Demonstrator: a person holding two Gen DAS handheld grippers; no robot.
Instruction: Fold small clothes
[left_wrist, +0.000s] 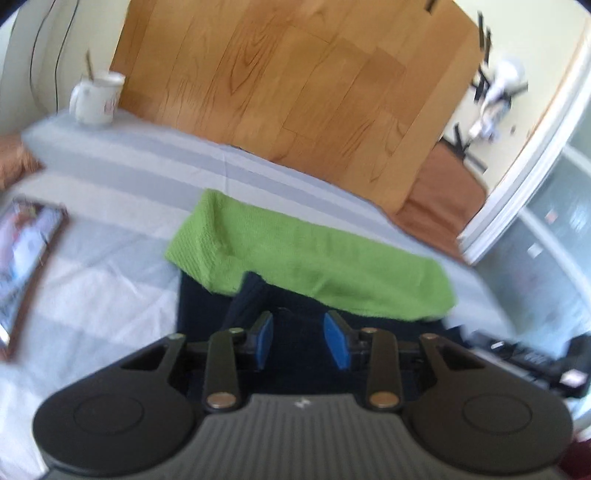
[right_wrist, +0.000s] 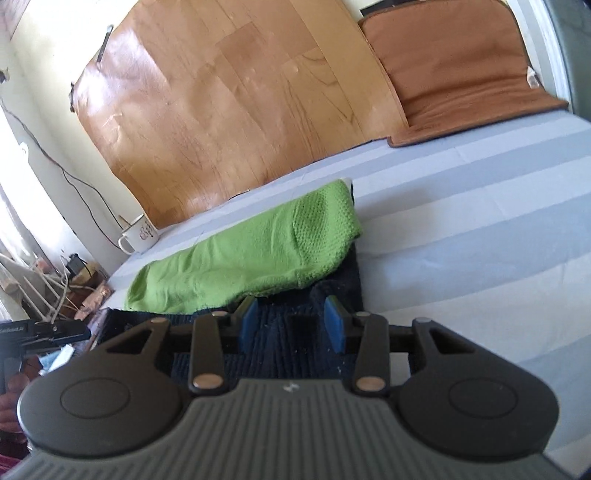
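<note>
A green knit garment (left_wrist: 295, 258) lies folded into a long band across a dark navy garment (left_wrist: 207, 299) on the striped sheet (left_wrist: 110, 266). My left gripper (left_wrist: 298, 321) hovers over the navy cloth just in front of the green band. Its blue pads (left_wrist: 338, 343) stand apart and nothing is pinched between them. In the right wrist view the green garment (right_wrist: 236, 262) runs from the left up to the right. My right gripper (right_wrist: 291, 310) is open over the navy garment (right_wrist: 291, 332) at the green band's near edge, with only flat cloth below its jaws.
A white mug (left_wrist: 98, 98) stands at the far edge of the sheet by a wood-patterned panel (left_wrist: 295, 92). A framed picture (left_wrist: 26, 266) lies on the left. A brown cushion (right_wrist: 465, 74) leans at the back right. Cables and clutter (right_wrist: 62, 280) sit beyond the left edge.
</note>
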